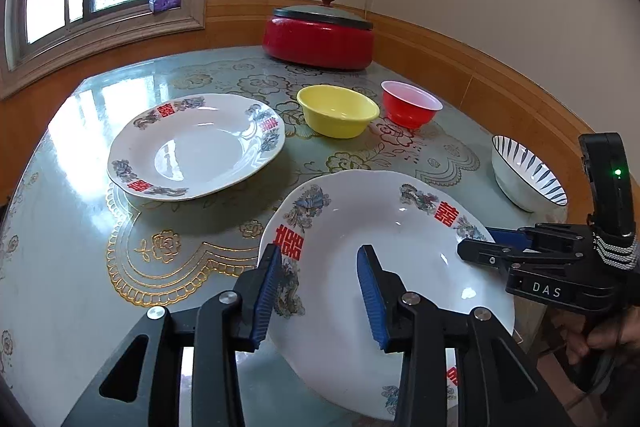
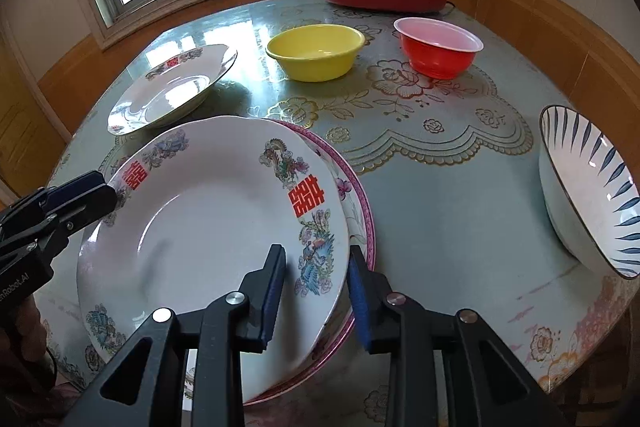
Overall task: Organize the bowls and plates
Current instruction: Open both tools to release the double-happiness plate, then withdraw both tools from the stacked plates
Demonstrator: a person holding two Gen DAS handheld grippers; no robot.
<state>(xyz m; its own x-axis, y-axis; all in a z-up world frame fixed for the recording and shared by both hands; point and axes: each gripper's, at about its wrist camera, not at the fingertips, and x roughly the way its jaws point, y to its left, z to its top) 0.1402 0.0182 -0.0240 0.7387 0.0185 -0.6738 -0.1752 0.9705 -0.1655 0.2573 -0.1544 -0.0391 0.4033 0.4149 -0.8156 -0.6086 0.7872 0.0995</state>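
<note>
From the left wrist view, the left gripper [image 1: 318,291] stands over the near rim of a white plate [image 1: 360,223] with red characters. Its jaws are parted: one blue pad sits outside the rim, the other over the plate's well, and neither presses on it, so the plate looks released. The right gripper [image 1: 486,247] reaches in from the right, at the plate's far edge; from here I cannot tell whether it pinches the rim. A second white plate [image 1: 196,147] lies alone farther back on the table [image 1: 60,267]. Beyond it stand a yellow bowl [image 1: 338,111] and a red bowl [image 1: 412,105], side by side but apart, and a blue-striped bowl [image 1: 528,173] sits tilted near the table's right edge. A red lidded pot [image 1: 318,35] is at the back.

From the right wrist view, the same near plate [image 2: 208,227] rests on top of a pink-rimmed plate [image 2: 360,195], so a stack of two is begun. The right gripper [image 2: 318,291] straddles the top plate's rim with its pads standing off it, let go. The left gripper [image 2: 86,193] sits at the opposite edge.

My reading is that one plate is stacked. Left to do are the lone plate [image 2: 172,87], which belongs on the pile, and the three bowls [image 2: 316,53] [image 2: 438,47] [image 2: 588,195], none yet nested.
</note>
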